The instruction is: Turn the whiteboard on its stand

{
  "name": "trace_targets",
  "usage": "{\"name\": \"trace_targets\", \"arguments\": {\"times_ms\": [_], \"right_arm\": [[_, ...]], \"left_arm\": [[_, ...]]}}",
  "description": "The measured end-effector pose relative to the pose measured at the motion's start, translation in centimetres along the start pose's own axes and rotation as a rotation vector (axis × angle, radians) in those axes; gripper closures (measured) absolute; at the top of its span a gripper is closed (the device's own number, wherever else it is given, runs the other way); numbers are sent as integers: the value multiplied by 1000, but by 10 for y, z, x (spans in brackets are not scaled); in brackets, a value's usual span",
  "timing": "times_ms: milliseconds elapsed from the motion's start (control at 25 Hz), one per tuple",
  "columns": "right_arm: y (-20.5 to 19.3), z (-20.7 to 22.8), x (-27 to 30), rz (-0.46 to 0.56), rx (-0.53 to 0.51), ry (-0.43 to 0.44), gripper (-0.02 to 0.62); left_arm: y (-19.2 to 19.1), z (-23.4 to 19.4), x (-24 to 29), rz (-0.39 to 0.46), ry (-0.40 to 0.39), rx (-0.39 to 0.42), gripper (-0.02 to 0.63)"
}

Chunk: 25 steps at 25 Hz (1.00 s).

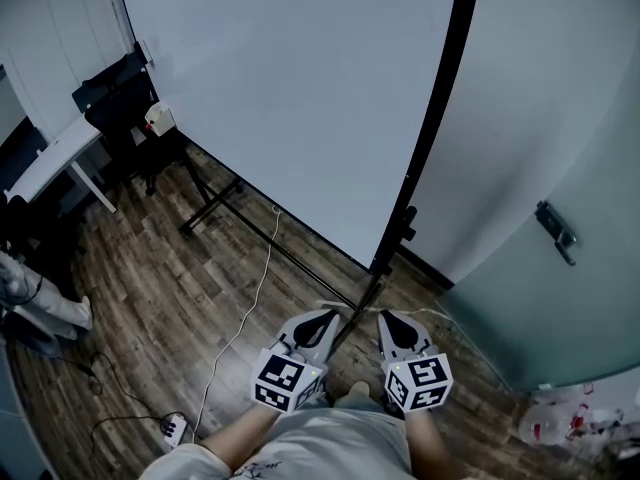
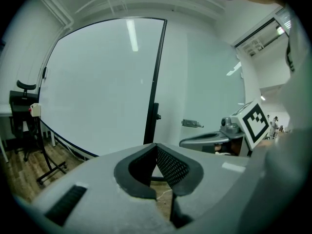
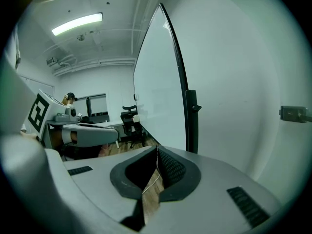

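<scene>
A big whiteboard (image 1: 290, 98) stands on a black stand, edge-on to me, with its black side post (image 1: 432, 118) closest. The post runs down to a clamp knob (image 1: 408, 213) and the stand's floor bars (image 1: 215, 208). My left gripper (image 1: 333, 316) and right gripper (image 1: 384, 316) hang side by side low in the head view, just short of the post's foot and apart from it. Both are shut with nothing between the pads. In the left gripper view the whiteboard (image 2: 97, 82) and post (image 2: 155, 82) lie ahead of the left gripper (image 2: 156, 145). The right gripper (image 3: 157, 148) faces the post (image 3: 191, 123).
A black office chair (image 1: 120, 98) and a white desk (image 1: 55, 153) stand at the far left. A white cable (image 1: 250, 298) runs over the wood floor to a power strip (image 1: 175, 430). A frosted glass door with a handle (image 1: 555, 233) is at the right, with plastic bags (image 1: 570, 423) below it.
</scene>
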State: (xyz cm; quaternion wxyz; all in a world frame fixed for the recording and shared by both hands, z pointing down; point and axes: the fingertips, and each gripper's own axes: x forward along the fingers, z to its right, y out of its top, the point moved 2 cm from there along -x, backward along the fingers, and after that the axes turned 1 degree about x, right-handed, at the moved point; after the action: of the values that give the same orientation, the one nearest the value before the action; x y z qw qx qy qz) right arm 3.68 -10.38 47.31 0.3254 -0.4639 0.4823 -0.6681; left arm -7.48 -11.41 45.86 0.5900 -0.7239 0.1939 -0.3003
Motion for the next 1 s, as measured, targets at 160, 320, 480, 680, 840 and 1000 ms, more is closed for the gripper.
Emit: {"name": "trace_targets", "arguments": {"times_ms": [160,320,480,680,840,1000], "right_arm": [[9,8,9,1,-7,8,588],[18,19,17,5,-6,19,588],[28,34,17,11,-20,19,588],[41,51,29,21,-43,28,586],[48,65,41,33,-39,27,584],[52,79,52,33,-39,35,532]], "left_arm": [[2,-6,7,-3,14,-11,595],[7,-9,17,-3,32,-26,595],[11,-5,28,-5,46,-19,595],[17,-7,47,-1,49,-7,595],[20,-10,60,-6,46,-12,595],[24,-14,72,-4,59,-18,595]]}}
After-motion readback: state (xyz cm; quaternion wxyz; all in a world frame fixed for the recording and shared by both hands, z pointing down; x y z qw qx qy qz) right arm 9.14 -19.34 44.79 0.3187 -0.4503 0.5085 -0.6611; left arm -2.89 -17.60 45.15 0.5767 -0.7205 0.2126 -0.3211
